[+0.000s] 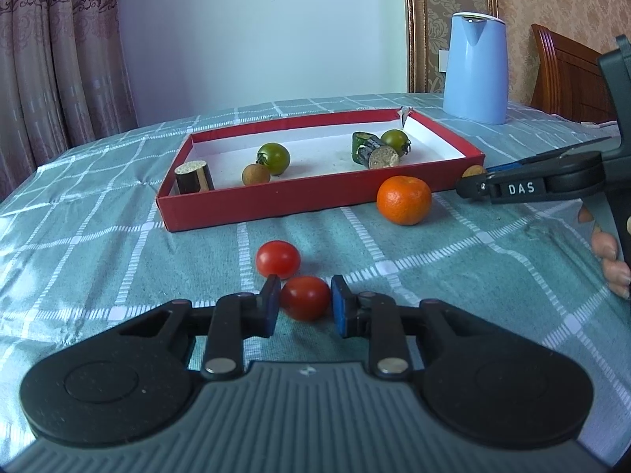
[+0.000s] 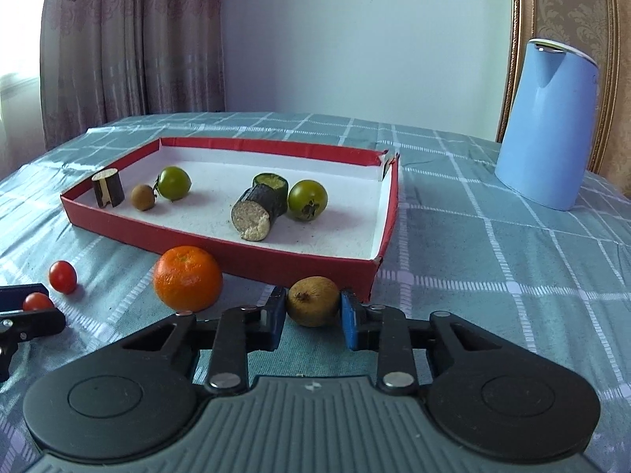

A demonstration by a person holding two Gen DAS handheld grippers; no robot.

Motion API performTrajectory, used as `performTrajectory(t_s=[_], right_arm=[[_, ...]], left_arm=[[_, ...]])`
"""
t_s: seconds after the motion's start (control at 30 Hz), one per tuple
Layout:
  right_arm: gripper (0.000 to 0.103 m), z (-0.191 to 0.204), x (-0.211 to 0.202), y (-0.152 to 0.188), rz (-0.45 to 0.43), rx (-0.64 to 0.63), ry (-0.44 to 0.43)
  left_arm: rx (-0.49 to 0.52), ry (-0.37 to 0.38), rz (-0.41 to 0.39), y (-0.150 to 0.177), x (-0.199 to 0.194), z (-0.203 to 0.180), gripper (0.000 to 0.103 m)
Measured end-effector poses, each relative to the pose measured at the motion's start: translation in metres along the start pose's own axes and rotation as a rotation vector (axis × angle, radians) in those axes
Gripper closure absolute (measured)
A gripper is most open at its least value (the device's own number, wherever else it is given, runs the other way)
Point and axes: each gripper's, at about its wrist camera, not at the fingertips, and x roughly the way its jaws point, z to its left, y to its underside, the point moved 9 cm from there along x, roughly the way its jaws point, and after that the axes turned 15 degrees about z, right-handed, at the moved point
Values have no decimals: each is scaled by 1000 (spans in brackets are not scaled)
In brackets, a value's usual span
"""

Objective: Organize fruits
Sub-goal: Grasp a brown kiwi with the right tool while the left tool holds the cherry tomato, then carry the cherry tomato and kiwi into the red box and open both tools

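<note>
**Both grippers set around fruit just outside the red tray**

The left hand-held gripper (image 1: 304, 301) sits low over the counter (image 1: 493, 244) with its jaws spread and a red cherry tomato (image 1: 305, 297) between the blue pads; the left pad looks to be touching the tomato, while a thin gap shows at the right pad, so it brackets the fruit without clamping it. A second cherry tomato (image 1: 278, 259) lies just beyond, touching or almost touching the first.

The right hand-held gripper (image 2: 313, 309) likewise has its jaws apart around a brown fruit (image 2: 313, 301) that rests on the cloth right by the near right corner of the red tray (image 2: 221, 250). Whether its pads press on the fruit cannot be told.

Left of the brown fruit, an orange (image 2: 187, 278) sits on the counter against the tray's near wall.

Inside the tray lie two green tomatoes, one on the left (image 2: 174, 182) and one on the right (image 2: 307, 199). A small brown fruit (image 2: 142, 197) sits beside the left one, a short dark cut stick (image 2: 107, 187) stands in the left corner, and two more dark cut pieces (image 2: 262, 207) lie together mid-tray.

A blue kettle (image 2: 548, 126) stands far right on the checked cloth.
</note>
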Motion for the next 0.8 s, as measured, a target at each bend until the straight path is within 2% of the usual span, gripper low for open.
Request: performTrajectory(t_s=[0.17, 0.4, 0.57, 0.8], right_arm=[[74, -2, -5, 0, -26, 11, 3], [74, -2, -11, -1, -59, 6, 22], [74, -2, -23, -9, -121, 1, 56], [74, -3, -22, -32, -146, -4, 76]], left_arm=[[2, -25, -4, 1, -3, 0, 79], [-5, -18, -36, -2, -20, 3, 79], [6, -52, -84, -23, -35, 8, 79], [-12, -71, -79, -63, -9, 13, 79]])
